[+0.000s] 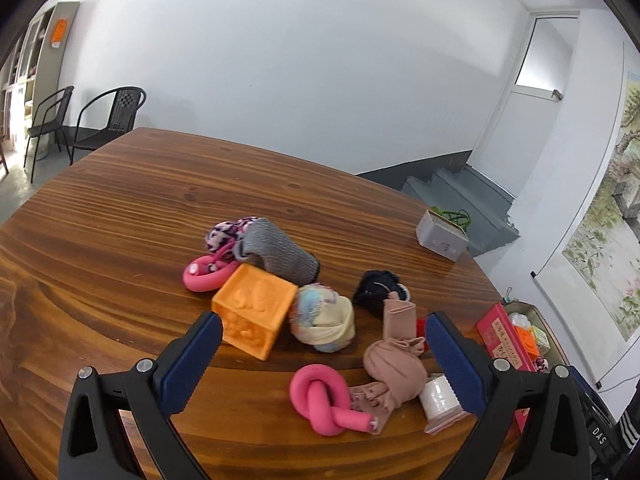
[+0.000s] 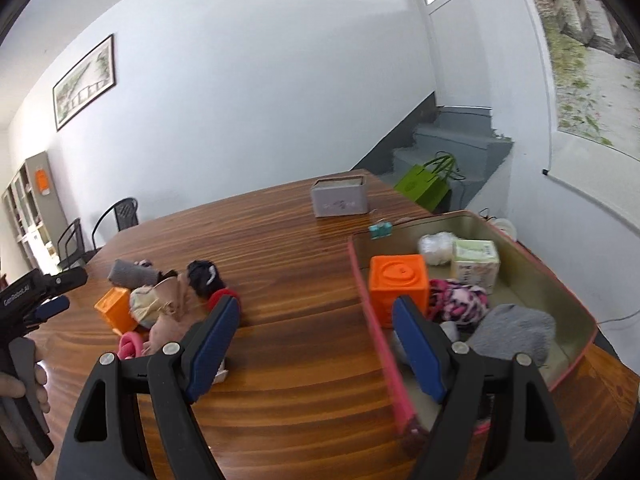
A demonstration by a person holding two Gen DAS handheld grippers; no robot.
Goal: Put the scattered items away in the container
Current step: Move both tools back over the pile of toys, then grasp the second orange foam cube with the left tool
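My left gripper (image 1: 320, 360) stands wide open, low over a heap of loose items on the wooden table (image 1: 120, 240). Between and just past its fingers lie a pink knotted tube (image 1: 320, 402), a beige stocking (image 1: 394, 364), a white roll (image 1: 440, 400), a pastel ball (image 1: 324, 316) and an orange cube (image 1: 254, 316); none is gripped. My right gripper (image 2: 316, 346) is open and empty, astride the left rim of the red-edged tin container (image 2: 576, 304). Inside are an orange cube (image 2: 398, 284), a patterned sock (image 2: 460, 300), a grey sock (image 2: 516, 332) and a small box (image 2: 476, 264).
Farther along the heap lie a grey sleeve (image 1: 280, 252), another pink tube (image 1: 204, 276) and a black bundle (image 1: 376, 288). A grey tin (image 2: 340, 198) and a binder clip (image 2: 380, 231) sit at the far table edge. Chairs (image 1: 112, 120) and stairs (image 2: 448, 148) lie beyond.
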